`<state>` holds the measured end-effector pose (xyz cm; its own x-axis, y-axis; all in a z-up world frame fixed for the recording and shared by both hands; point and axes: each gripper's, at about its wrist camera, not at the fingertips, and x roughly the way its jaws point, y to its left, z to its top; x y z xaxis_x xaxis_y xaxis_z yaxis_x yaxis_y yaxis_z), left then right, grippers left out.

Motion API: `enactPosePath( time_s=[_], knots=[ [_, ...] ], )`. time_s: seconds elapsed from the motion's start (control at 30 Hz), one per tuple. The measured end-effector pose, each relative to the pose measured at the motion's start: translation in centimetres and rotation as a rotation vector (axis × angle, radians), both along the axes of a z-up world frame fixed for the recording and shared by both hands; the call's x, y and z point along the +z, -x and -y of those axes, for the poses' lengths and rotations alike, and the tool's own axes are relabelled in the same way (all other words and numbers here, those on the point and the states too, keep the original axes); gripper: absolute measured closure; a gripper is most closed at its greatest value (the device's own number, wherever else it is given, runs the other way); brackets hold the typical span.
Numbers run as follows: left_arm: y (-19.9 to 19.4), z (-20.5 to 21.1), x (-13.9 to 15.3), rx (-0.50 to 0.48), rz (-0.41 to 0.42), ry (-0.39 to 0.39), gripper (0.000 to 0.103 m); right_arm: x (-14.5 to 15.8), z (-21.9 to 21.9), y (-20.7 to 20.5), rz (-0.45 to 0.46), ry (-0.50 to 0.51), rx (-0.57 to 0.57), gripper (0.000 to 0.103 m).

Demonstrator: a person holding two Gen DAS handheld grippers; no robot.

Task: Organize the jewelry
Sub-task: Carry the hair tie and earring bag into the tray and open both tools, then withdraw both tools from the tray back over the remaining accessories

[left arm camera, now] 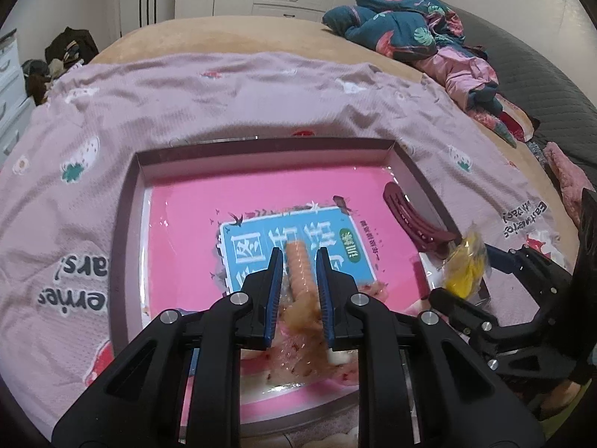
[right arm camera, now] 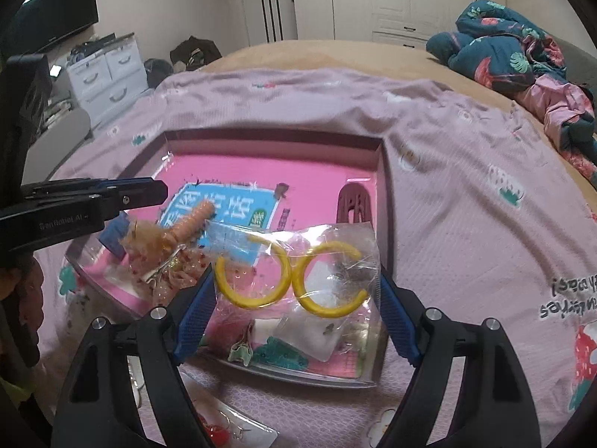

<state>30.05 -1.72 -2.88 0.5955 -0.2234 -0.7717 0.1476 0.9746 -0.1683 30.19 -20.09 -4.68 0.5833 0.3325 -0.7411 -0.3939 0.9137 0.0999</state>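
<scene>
My left gripper (left arm camera: pixel 298 280) clamps a fuzzy orange hair clip (left arm camera: pixel 300 272) above the shallow pink-lined tray (left arm camera: pixel 261 145). My right gripper (right arm camera: pixel 294 298) holds a clear bag of yellow hoop earrings (right arm camera: pixel 298 280) over the tray's five o'clock corner.

A bed (right arm camera: pixel 298 52) carries a pink printed sheet (left arm camera: pixel 261 93) (wrinkled), crumpled clothes (left arm camera: pixel 410 22), and a shallow box (left arm camera: pixel 127 224).

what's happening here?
A person with a gripper in each hand is sorting accessories into a shallow box on a bed. The left gripper holds an orange fuzzy hair clip over the pink book lining the box. The right gripper carries a clear bag of yellow hoop earrings above the box's near edge. A maroon hair clip already lies inside.
</scene>
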Motion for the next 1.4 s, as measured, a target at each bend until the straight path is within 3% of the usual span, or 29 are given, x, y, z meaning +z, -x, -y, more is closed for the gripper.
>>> enactPosePath(
  time_s=[0.1,0.2,0.27,0.33,0.77,0.93,1.1,1.4],
  knots=[
    [0.1,-0.1,-0.3,0.003,-0.006,0.001,0.092,-0.5,-0.1,-0.1,-0.021,-0.002,-0.004,0.020],
    [0.6,-0.1,-0.1,0.005,0.002,0.002,0.091,-0.3,0.3,0.2,-0.025,-0.021,-0.021,0.009],
    [1.1,-0.2,0.4,0.008,0.014,0.005,0.089,0.4,0.8,0.8,-0.009,-0.044,-0.030,0.008],
    [1.6,-0.3,1.0,0.012,0.030,0.009,0.076,1.1,1.3,1.3,0.008,-0.053,-0.037,0.007],
    [6.8,-0.6,6.1,0.019,0.142,0.041,0.034,8.1,5.5,6.7,0.178,-0.121,-0.094,0.004],
    [8.9,-0.5,7.3,0.028,0.168,0.018,0.017,9.9,6.2,8.7,0.214,-0.133,-0.092,0.004],
    [10.9,-1.0,7.7,0.046,0.173,0.023,0.010,10.8,6.5,10.3,0.226,-0.138,-0.083,0.004],
    [14.1,-1.2,7.4,0.041,0.168,0.006,0.009,10.8,6.1,12.3,0.217,-0.119,-0.070,0.004]
  ],
)
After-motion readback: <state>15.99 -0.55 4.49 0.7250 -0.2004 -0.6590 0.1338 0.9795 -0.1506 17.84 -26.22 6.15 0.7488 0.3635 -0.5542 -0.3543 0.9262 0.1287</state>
